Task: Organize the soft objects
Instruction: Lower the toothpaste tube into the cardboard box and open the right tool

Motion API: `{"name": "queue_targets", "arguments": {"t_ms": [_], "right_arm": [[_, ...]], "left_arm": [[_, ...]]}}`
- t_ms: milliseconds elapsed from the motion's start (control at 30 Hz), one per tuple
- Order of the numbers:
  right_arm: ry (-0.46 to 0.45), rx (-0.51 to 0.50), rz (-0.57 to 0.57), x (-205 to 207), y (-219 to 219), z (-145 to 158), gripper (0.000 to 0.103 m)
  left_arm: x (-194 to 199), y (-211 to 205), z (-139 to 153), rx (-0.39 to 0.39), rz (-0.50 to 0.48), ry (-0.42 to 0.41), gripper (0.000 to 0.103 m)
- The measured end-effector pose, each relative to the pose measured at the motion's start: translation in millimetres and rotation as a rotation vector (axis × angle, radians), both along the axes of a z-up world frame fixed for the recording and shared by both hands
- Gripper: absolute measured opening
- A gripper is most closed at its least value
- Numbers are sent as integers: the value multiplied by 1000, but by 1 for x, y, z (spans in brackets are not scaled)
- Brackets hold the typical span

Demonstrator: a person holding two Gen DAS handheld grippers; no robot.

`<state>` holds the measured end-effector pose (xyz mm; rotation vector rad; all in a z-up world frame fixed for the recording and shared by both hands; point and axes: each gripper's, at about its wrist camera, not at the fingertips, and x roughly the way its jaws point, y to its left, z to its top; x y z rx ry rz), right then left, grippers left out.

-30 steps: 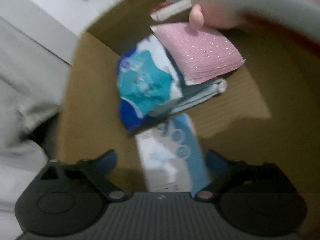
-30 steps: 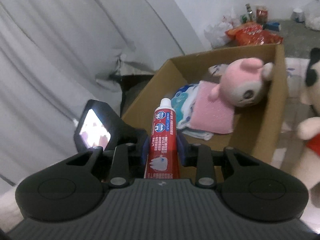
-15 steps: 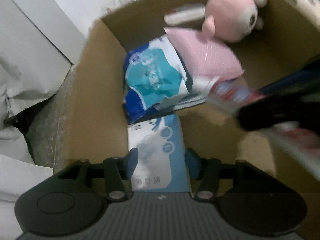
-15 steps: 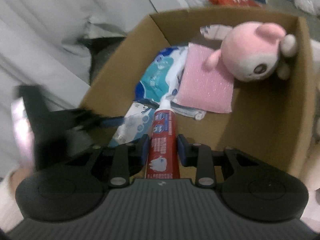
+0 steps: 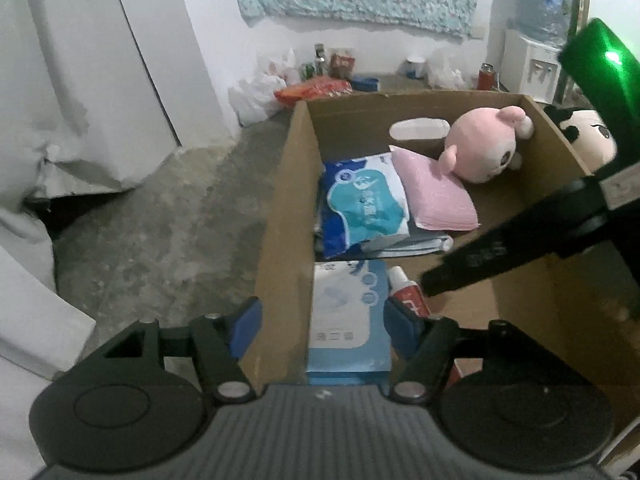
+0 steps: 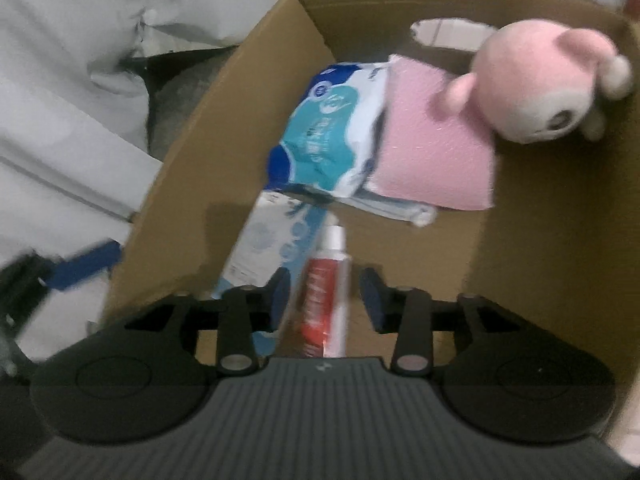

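Release underway: right claw (image 6: 325, 300), jaws just spreading, frees red-and-white toothpaste tube (image 6: 326, 300) inside brown cardboard box (image 6: 192, 136); withdraw straight upward.

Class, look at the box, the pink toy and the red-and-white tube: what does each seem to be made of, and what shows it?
Box: brown corrugated cardboard, matte, with raw cut edges. Pink toy: plush fabric, fuzzy and rounded, probably stuffed. Red-and-white tube: likely plastic or laminate, smooth with printed colour, though blur leaves this open.

Dim indoor light; fisheye bends edges; right wrist view motion-blurred, left sharper.
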<state>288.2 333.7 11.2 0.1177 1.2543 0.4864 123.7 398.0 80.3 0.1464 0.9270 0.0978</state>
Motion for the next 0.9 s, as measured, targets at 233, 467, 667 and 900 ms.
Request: {"name": "queue_targets", "arguments": {"t_ms": [233, 467, 667, 900], "right_arm": [[198, 1, -32, -8, -15, -42, 28], [183, 121, -111, -15, -4, -51, 15], [138, 135, -134, -13, -5, -52, 18], [-55, 83, -88, -14, -7, -31, 34]], "left_arm": [[-8, 13, 0, -54, 24, -17, 69], [-17, 27, -3, -108, 57, -18, 69], [-22, 31, -9, -133, 82, -6, 69], [-34, 20, 1, -135, 84, -22, 72]]}}
